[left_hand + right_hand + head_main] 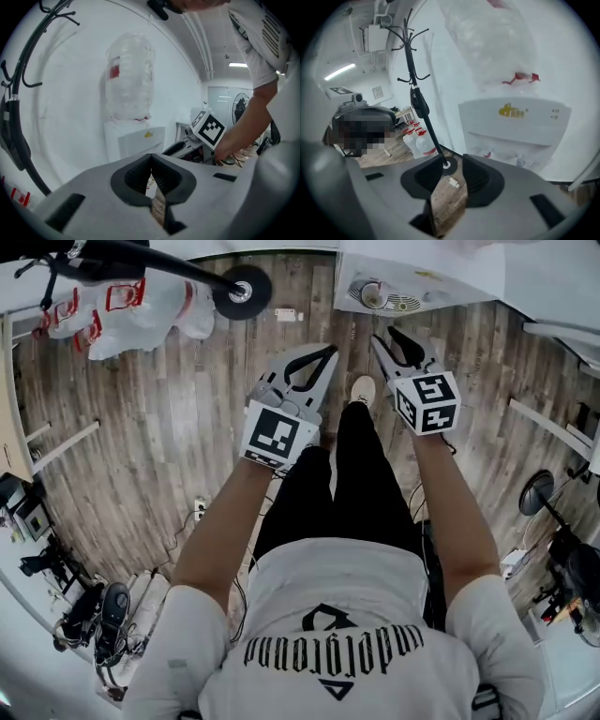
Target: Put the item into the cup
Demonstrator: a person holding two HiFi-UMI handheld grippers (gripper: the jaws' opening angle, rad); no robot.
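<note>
I stand over a wood floor with both grippers held out in front of me. In the head view my left gripper is shut, its tips touching and nothing between them; the left gripper view shows the same. My right gripper is open and empty, with bare floor showing through the gap in its own view. A round, cup-like thing sits on the white water dispenser's ledge, just beyond the right gripper. I cannot make out any item to put in it.
The water dispenser with its wrapped bottle stands straight ahead. A coat rack has its round base on the floor to the left, near bagged water bottles. A small white object lies on the floor.
</note>
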